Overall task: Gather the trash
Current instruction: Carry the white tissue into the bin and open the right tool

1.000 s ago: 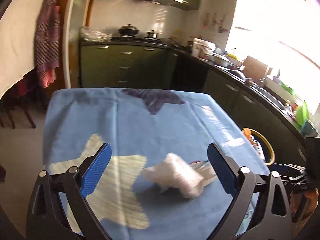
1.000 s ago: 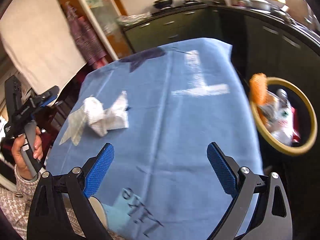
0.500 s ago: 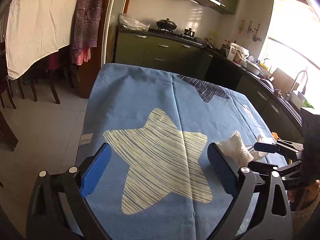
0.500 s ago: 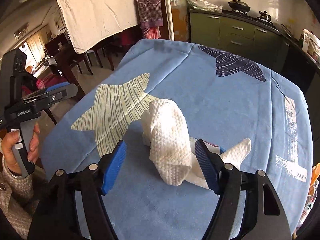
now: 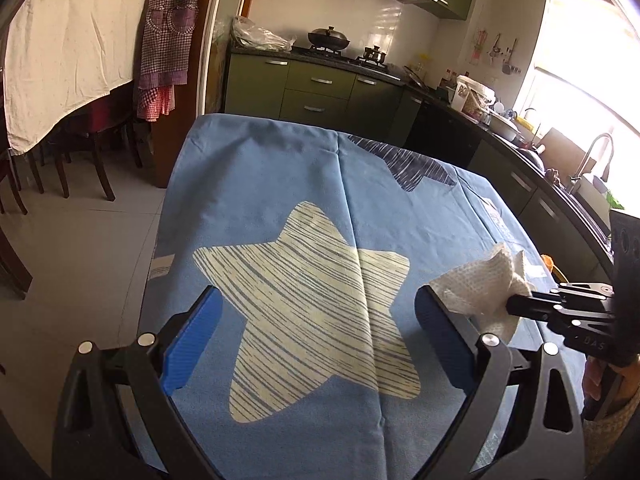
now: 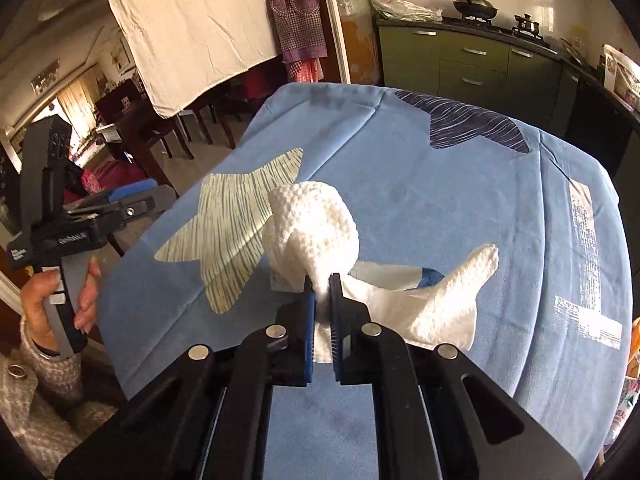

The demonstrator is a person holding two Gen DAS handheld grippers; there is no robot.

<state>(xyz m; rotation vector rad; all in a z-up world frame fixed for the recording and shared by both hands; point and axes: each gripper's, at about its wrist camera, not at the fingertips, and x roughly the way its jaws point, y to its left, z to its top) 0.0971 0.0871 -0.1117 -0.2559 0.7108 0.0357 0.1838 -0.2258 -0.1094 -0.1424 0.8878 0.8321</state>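
A crumpled white paper towel (image 6: 316, 232) lies on the blue star-print tablecloth (image 6: 440, 200). My right gripper (image 6: 322, 284) is shut on the towel's near fold. A blue and white wrapper (image 6: 400, 272) lies under the towel. In the left wrist view the towel (image 5: 484, 284) sits at the right, pinched by the right gripper (image 5: 516, 306). My left gripper (image 5: 316, 344) is open and empty, above the pale star on the cloth (image 5: 312, 280). It also shows at the left of the right wrist view (image 6: 132, 198).
Green kitchen cabinets (image 5: 320, 88) with a stove stand behind the table. A counter with a sink (image 5: 592, 184) runs along the right. Dark chairs (image 5: 80, 148) and a white hanging cloth (image 5: 64, 40) are on the left. Tiled floor (image 5: 80, 248) lies left of the table.
My right gripper has closed on the paper towel, from open around it half a second ago. My left gripper has stayed open, swung left and away from the towel.
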